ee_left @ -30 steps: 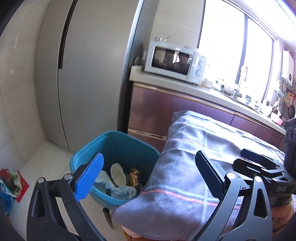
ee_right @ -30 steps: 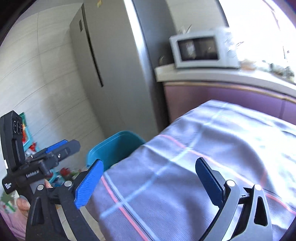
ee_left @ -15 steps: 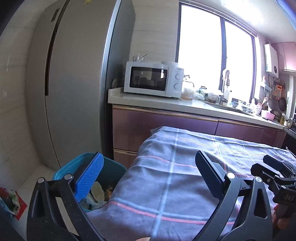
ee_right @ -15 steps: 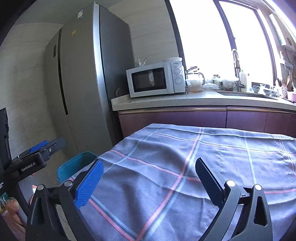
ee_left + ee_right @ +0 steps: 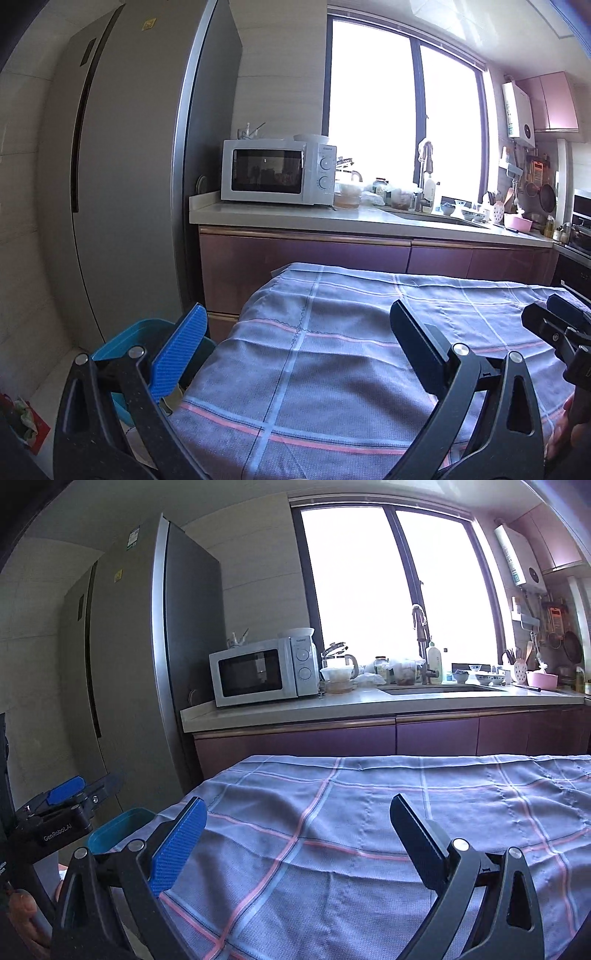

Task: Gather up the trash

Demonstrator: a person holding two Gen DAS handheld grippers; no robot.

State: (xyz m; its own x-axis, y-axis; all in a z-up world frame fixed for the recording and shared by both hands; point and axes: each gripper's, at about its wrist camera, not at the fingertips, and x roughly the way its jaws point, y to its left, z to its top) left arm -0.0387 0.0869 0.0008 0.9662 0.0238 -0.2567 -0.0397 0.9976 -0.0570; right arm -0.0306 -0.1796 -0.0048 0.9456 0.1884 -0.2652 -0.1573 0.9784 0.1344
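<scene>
Left gripper [image 5: 295,354] and right gripper [image 5: 295,834], each seen along its own fingers [image 5: 183,349]: both pairs stand spread wide, one blue-padded and one black, with nothing between them. Both hang side by side over the near edge of a desk covered with a grey-blue checked cloth [image 5: 351,332] crossed by pink and pale stripes. No loose trash shows on the visible part of the cloth in either view, so no next item to pick can be named. The task's receptacle, a teal trash bin [image 5: 122,334], stands on the floor just beside the desk's left end, below and to the left of the left fingers; in the right wrist view the same bin [image 5: 118,829] lies farther left, past the left gripper's body [image 5: 62,819]. The left hand is therefore judged the nearer one for any drop into it. Pale scraps are partly visible in the bin behind the blue finger; its contents cannot be told further. The cloth's hanging corner sits close against the bin rim and could catch a low pass. Beyond the desk: purple cabinet fronts [image 5: 306,254], a pale kitchen worktop bearing a white microwave [image 5: 277,171], a tall grey refrigerator [image 5: 122,184] at left, and a sink with faucet [image 5: 421,646] under the bright window.
</scene>
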